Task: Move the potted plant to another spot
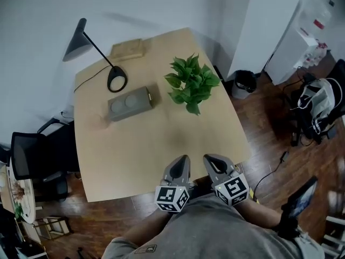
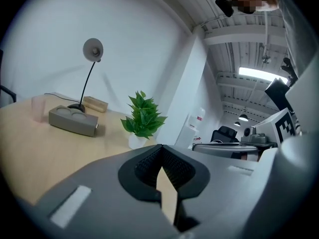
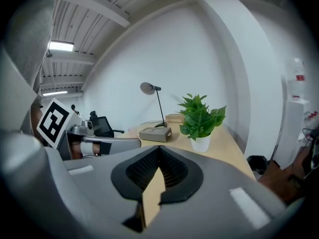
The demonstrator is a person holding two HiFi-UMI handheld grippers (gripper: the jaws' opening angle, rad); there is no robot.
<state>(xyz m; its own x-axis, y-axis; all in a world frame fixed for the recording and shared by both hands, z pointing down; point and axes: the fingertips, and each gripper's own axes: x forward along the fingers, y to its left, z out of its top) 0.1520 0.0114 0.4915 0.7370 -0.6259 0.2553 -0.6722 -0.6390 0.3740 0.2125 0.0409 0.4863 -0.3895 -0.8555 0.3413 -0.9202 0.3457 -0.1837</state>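
A leafy green potted plant (image 1: 190, 84) in a small white pot stands on the right half of the light wooden table (image 1: 135, 144), toward the back. It shows ahead in the left gripper view (image 2: 142, 119) and the right gripper view (image 3: 200, 118). My left gripper (image 1: 185, 158) and right gripper (image 1: 207, 158) hover side by side over the table's near edge, well short of the plant. Both are shut with nothing between the jaws.
A black desk lamp (image 1: 102, 58), a grey box with two round dimples (image 1: 128, 103) and a flat wooden box (image 1: 127, 49) stand on the table's back left. A black office chair (image 1: 38, 155) sits at the left. A small bin (image 1: 243, 83) and bags (image 1: 318, 107) lie on the floor at the right.
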